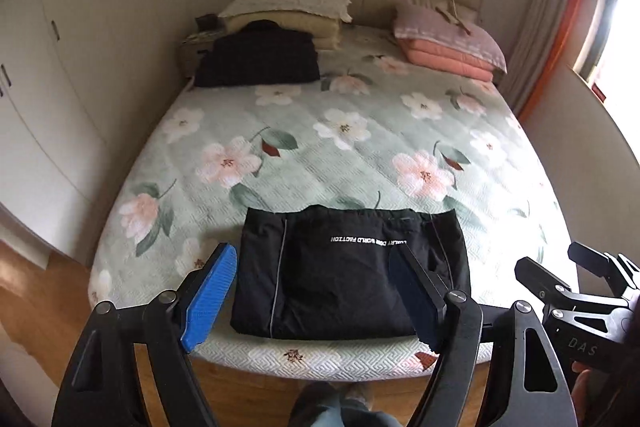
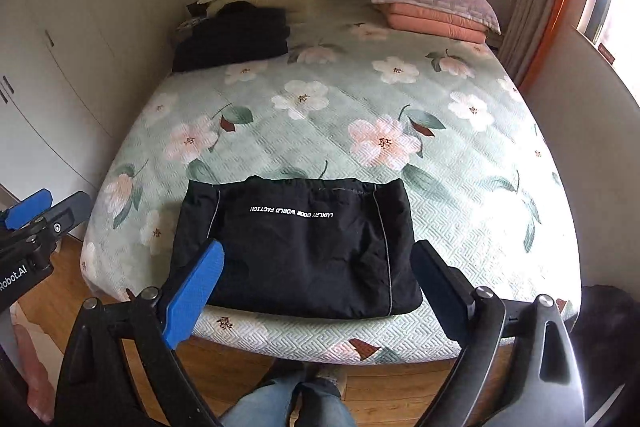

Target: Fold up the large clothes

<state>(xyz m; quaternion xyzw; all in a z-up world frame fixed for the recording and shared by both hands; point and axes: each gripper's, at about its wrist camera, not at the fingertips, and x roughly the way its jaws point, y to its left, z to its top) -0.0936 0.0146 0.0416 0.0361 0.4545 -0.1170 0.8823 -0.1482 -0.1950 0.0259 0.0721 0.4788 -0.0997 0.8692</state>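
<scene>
The folded black garment [image 2: 296,247] lies flat at the near edge of the bed [image 2: 460,187], in the lower middle of both views. White letters on it, seen upside down, read "LUXURY DOOR WORLD FACTION". My right gripper [image 2: 316,283] and my left gripper [image 1: 312,291] hang above it with the jaws spread wide — nothing is between them. The right gripper's body at the right edge of the left view bears "DAS". A second dark folded pile [image 1: 260,55] sits in the upper left, near the pillows [image 1: 288,3].
</scene>
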